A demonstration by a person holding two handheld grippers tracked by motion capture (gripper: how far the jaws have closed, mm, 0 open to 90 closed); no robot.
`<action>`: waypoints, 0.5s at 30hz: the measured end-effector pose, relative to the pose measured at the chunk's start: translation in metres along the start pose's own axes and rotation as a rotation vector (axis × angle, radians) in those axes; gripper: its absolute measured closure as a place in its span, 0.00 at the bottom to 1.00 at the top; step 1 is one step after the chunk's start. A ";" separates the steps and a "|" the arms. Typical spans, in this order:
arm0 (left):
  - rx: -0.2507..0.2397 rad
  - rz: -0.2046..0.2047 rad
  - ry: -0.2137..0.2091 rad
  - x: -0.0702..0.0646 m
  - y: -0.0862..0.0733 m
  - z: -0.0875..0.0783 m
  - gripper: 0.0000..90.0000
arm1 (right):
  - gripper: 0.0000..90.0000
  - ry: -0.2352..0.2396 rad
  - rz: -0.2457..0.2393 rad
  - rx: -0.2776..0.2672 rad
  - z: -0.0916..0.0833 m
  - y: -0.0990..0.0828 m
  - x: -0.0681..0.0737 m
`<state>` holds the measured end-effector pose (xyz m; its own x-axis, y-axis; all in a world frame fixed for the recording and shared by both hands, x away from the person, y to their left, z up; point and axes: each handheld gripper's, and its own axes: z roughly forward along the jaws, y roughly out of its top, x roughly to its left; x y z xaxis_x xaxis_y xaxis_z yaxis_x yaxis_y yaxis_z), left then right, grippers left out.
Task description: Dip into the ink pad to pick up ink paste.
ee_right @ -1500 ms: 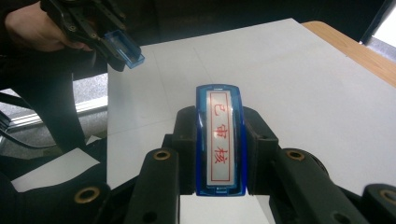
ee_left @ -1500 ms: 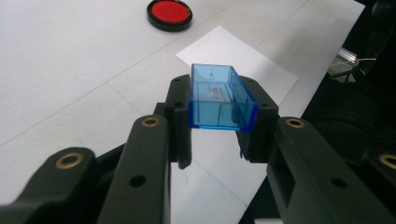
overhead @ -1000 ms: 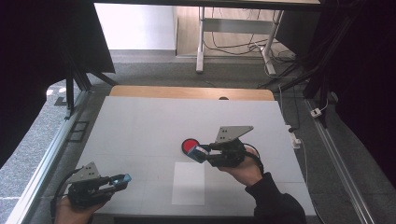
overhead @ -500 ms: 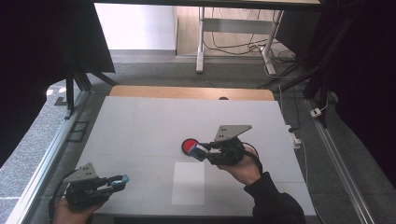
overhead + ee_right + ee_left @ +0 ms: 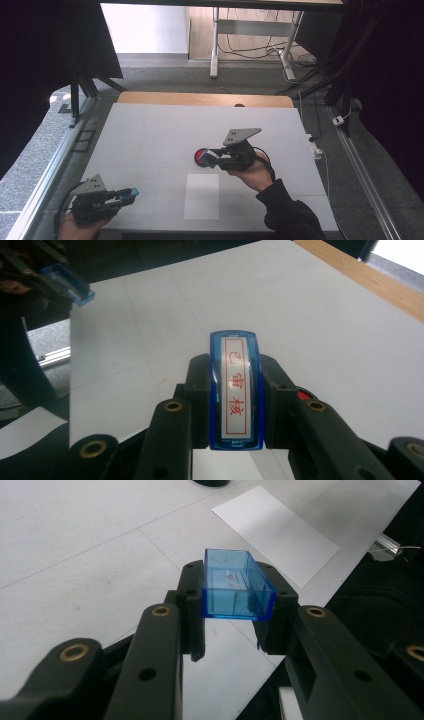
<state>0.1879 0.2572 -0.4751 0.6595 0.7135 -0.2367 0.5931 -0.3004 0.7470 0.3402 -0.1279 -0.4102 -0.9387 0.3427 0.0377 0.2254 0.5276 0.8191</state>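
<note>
Worktop [image 5: 150, 135]: white, wooden strip along far edge.
Floor [image 5: 165, 80]: grey carpet.
Beyond: table legs [image 5: 215, 45], loose cables [image 5: 240, 47].
Sides: black curtains [image 5: 390, 75].

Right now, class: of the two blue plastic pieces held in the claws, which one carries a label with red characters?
The stamp body in the right claw; the left claw holds a clear, hollow blue cap without label.

a clear blue open cap [image 5: 238, 586] and a blue stamp [image 5: 236, 390] with red characters, both held above the table.
</note>
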 end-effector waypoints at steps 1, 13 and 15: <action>0.001 0.002 0.000 0.000 0.000 0.000 0.76 | 0.78 -0.006 -0.001 0.000 0.002 0.001 -0.001; 0.009 0.011 0.001 -0.001 0.000 0.001 0.76 | 0.78 -0.067 0.026 0.038 0.024 0.005 -0.017; 0.009 0.010 0.005 -0.001 0.000 0.001 0.76 | 0.78 -0.069 0.029 0.046 0.028 0.005 -0.019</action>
<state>0.1877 0.2557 -0.4750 0.6633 0.7135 -0.2257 0.5902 -0.3132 0.7440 0.3669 -0.1101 -0.4229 -0.9117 0.4104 0.0196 0.2652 0.5514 0.7909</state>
